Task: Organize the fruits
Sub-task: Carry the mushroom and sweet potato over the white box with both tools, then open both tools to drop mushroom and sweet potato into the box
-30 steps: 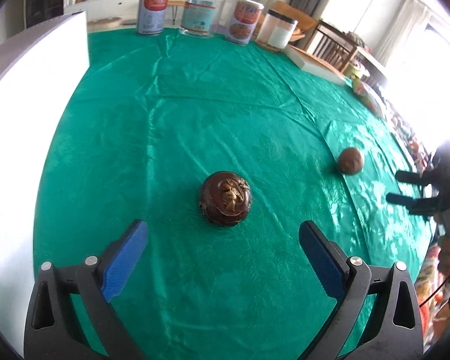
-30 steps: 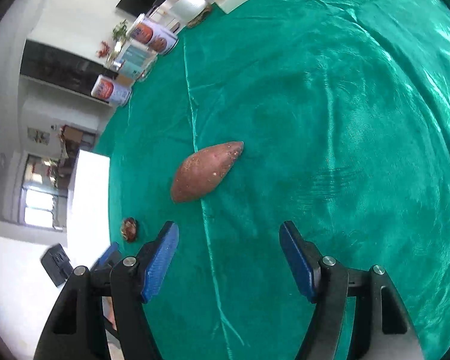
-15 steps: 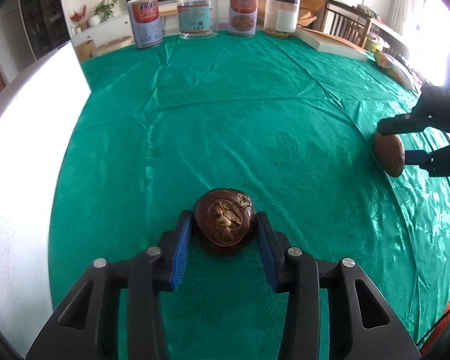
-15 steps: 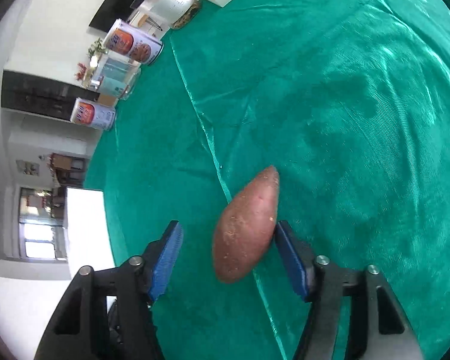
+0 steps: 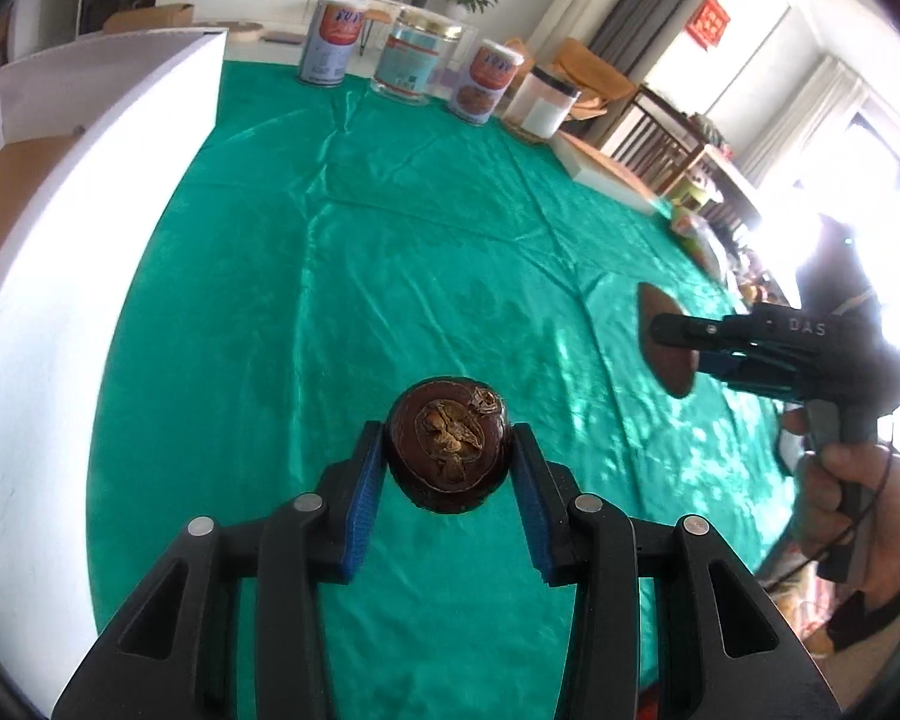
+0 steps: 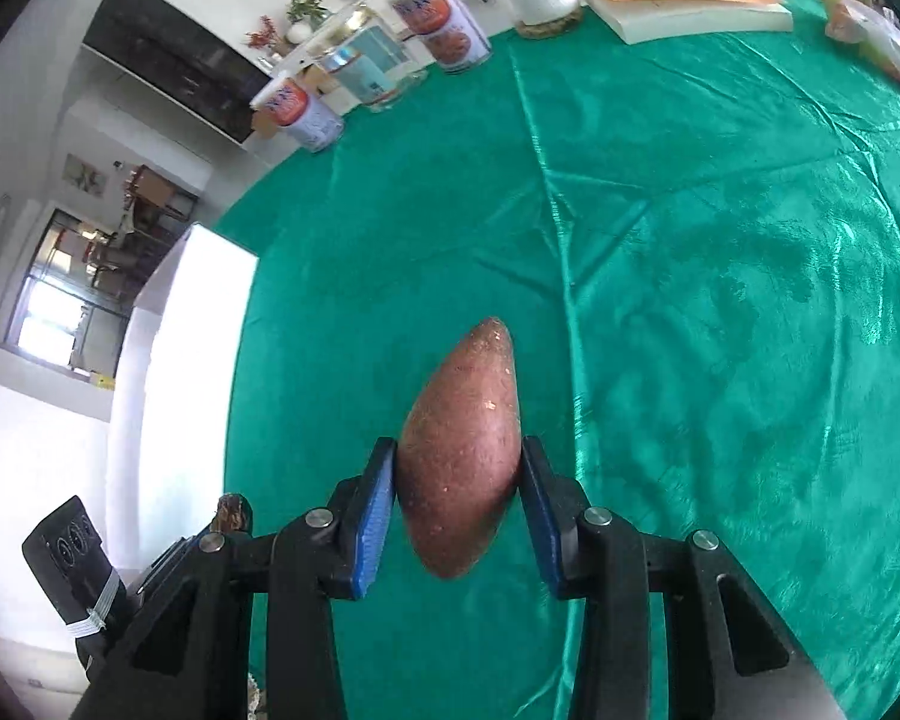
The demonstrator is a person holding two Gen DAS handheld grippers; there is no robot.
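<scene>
A dark brown round fruit with a dried stem cap sits between the blue pads of my left gripper, which is shut on it and holds it above the green tablecloth. A reddish sweet potato stands lengthwise between the pads of my right gripper. Its jaws are closing, and both pads press on the potato's sides. In the left wrist view the right gripper holds the sweet potato off the cloth at the right. The dark fruit shows at the lower left of the right wrist view.
A white box with a cardboard inside stands along the table's left edge. Two cans, a glass jar and a white jar line the far edge, with a book beside them. A person's hand grips the right tool.
Both grippers were open above their items a second ago. The left has shut on the round fruit, the right on the sweet potato, and both items have left the cloth.
</scene>
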